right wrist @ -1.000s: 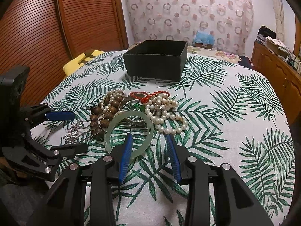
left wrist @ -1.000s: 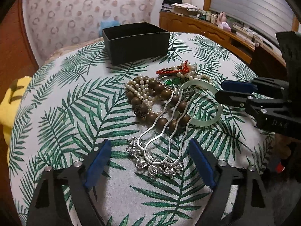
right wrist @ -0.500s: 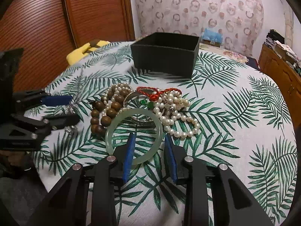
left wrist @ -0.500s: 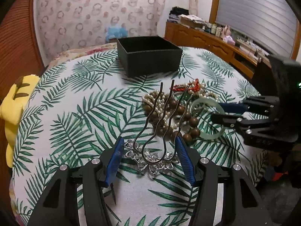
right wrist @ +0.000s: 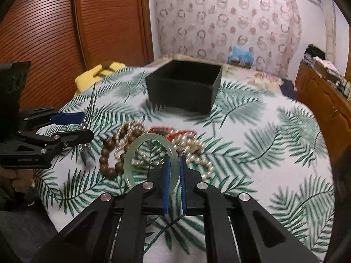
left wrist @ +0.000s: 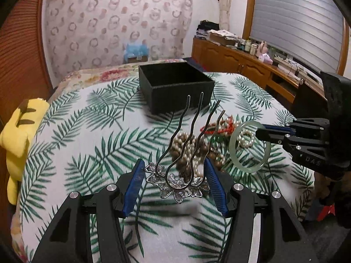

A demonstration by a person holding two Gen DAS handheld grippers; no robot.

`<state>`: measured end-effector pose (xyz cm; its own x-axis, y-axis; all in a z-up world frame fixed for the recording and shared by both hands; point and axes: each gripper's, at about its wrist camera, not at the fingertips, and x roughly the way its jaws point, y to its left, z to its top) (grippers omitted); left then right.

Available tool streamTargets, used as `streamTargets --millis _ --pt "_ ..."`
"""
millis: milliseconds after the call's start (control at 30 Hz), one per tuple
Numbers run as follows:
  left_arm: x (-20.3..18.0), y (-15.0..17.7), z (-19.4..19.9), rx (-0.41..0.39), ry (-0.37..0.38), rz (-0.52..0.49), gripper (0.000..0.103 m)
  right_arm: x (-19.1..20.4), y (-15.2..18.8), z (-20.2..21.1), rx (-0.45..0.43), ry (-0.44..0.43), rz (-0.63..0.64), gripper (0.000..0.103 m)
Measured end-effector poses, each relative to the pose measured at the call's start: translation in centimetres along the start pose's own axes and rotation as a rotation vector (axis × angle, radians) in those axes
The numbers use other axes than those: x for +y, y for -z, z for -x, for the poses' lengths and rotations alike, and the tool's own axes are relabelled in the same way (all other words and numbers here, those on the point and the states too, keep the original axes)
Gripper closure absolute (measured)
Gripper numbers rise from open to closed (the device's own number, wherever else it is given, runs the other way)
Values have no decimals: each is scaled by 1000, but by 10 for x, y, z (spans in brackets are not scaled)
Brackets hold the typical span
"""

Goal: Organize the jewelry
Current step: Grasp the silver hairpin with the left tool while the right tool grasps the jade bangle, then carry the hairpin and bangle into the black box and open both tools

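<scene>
Slippage is the main risk: the left gripper (left wrist: 174, 180) clamps the hair comb (left wrist: 178, 183) only by its ornate edge, prongs up, while the right gripper (right wrist: 174, 171) pinches the jade bangle (right wrist: 151, 160) above the bead pile (right wrist: 122, 146), both short of the black box (right wrist: 183, 87).

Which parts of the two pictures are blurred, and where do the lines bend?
Left wrist view: the hair comb is sharp, the bead pile behind is smeared, and the window frame bows.
Right wrist view: the black box and the palm-leaf cloth are motion-blurred, while the jade bangle stays clear; the door edge curves.
</scene>
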<state>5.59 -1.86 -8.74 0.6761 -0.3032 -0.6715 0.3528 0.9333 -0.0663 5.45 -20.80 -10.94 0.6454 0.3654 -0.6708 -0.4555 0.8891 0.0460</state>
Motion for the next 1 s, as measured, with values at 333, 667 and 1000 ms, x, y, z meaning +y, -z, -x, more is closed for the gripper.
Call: streamTargets --millis 333,667,1000 --pt "-3 -44 -15 -44 3 -38 49 -20 -35 9 -110 57 33 94" --pt "5 -95 -43 -56 -18 -33 49 -45 -77 5 -200 86 29 94" --pt "8 -137 -86 -30 -51 -25 49 -65 -98 -13 -208 112 20 93"
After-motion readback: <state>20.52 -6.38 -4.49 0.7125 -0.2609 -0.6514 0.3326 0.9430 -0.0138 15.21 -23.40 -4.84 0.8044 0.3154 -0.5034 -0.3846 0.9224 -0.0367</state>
